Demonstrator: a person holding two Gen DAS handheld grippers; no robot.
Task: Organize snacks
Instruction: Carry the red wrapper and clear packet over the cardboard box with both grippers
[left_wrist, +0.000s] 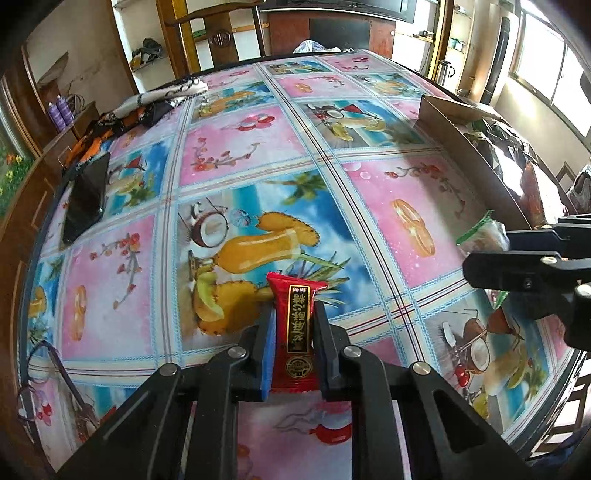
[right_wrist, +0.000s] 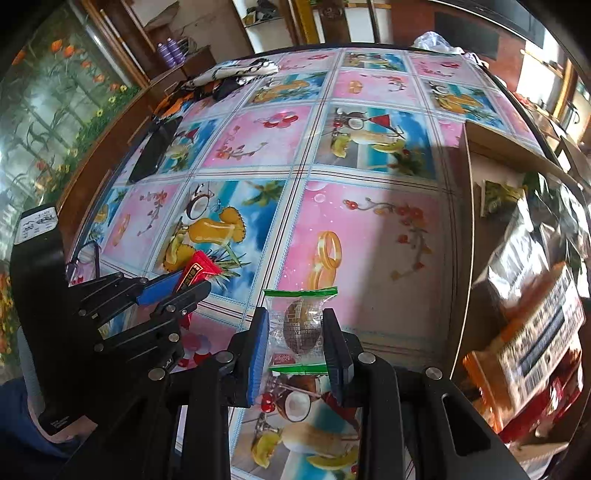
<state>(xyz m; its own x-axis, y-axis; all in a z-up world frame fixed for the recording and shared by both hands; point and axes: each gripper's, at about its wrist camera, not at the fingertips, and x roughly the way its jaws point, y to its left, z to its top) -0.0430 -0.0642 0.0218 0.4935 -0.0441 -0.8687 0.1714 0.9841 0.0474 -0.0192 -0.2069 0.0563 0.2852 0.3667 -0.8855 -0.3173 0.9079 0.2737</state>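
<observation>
We pinch a red candy (left_wrist: 295, 332) in left tool (left_wrist: 293, 345) | right tool (right_wrist: 297, 334) clamps a clear-wrapped candy (right_wrist: 300, 325) above tabletop (right_wrist: 369, 236) | cardboard box (right_wrist: 480, 206) lies rightward, nearer right tool

what you can't really make out here

the cardboard box (right_wrist: 466, 206) at the table's right edge runs out of frame, and the packets (right_wrist: 532, 332) inside are smeared by blur. the clear-wrapped candy (left_wrist: 480, 236) sits mostly hidden behind the right gripper (left_wrist: 491, 254). the red candy's (left_wrist: 297, 332) small print is unreadable.
</observation>
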